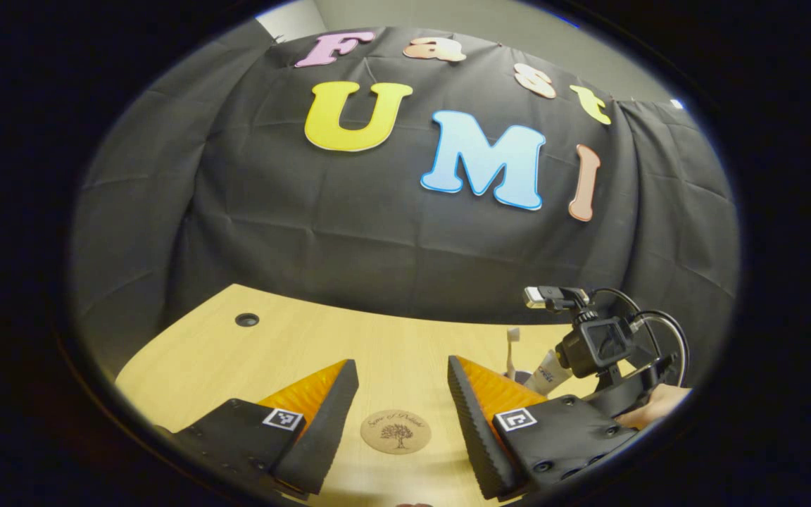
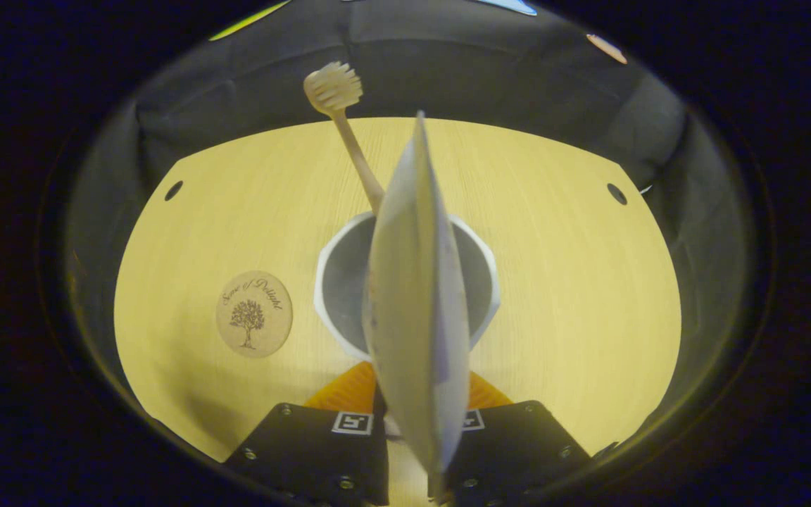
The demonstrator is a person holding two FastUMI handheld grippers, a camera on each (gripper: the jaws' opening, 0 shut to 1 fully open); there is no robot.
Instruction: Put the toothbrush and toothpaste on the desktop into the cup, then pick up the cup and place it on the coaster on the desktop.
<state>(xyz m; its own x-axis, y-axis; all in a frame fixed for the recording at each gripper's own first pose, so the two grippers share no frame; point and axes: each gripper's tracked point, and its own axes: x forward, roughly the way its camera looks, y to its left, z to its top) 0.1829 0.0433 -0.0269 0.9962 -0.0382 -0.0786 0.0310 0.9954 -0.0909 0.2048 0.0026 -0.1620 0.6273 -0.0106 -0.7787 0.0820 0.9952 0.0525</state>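
Right gripper view: flat pale toothpaste (image 2: 416,310) tube upright

We see the cup (image 2: 479,271), pale grey and round, standing upright on the counter (image 2: 574,282). The toothbrush (image 2: 349,134) already leans inside it, its slim light handle slanting up and its bristled head well above the rim. The toothpaste (image 2: 412,303), a whitish flattened tube seen edge-on, hangs over the cup's mouth, its lower end pinched between the right tongs (image 2: 416,415). The coaster (image 2: 254,314), a round cork disc printed with a tree, lies flat just beside the cup, apart from it.
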